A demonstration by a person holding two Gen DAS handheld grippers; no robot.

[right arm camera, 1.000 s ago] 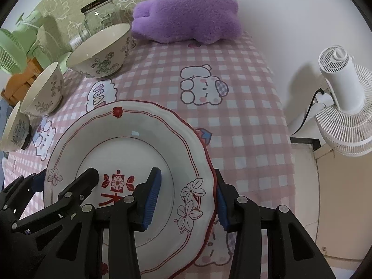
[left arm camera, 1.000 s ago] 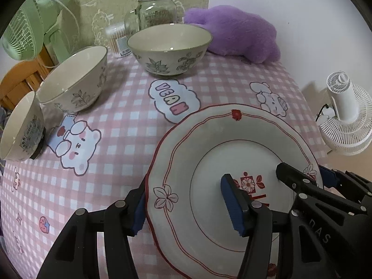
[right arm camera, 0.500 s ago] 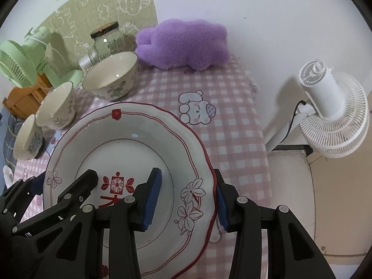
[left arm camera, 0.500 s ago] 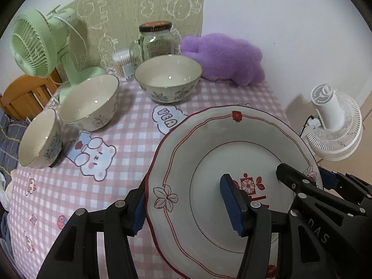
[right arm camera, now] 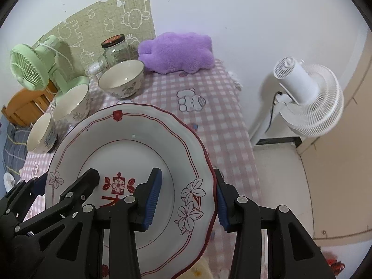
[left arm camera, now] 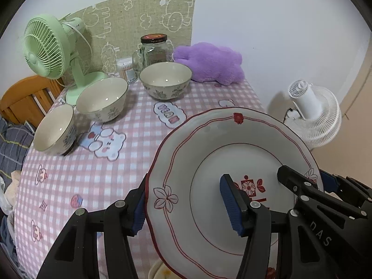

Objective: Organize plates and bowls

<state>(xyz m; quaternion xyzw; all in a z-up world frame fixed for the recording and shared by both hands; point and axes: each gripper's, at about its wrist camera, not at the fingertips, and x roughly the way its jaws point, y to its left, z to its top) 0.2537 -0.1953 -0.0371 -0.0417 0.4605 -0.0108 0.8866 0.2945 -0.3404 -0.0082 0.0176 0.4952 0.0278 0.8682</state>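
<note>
A: White china, red-trimmed: plate [left arm camera: 232, 153] held above the near end of the table [left arm camera: 69, 181], tilted, clear of the cloth. Left gripper [left arm camera: 186, 207] clamps its left rim, one blue pad under the edge, the other on the plate's face.

B: Right gripper [right arm camera: 186, 197] likewise, grasping the right rim, pad [right arm camera: 152, 195] inside, other pad outside. Both sets of fingers closed on the plate.

A: Something pale shows under the plate's near edge; cannot tell what.

B: Beyond the plate, pink checked tablecloth [right arm camera: 218, 125] with bear prints.

A: Left side, three bowls in a curved row: smallest bowl [left arm camera: 54, 130] nearest, middle bowl [left arm camera: 102, 98] just beside it, far bowl [left arm camera: 165, 80] apart from both. All upright.

B: Farther back, glass jar [right arm camera: 116, 51], purple plush toy [right arm camera: 177, 52], green fan [left arm camera: 46, 46] far left against the wall.

A: White fan [left arm camera: 313, 114] stands off the table, right.
</note>
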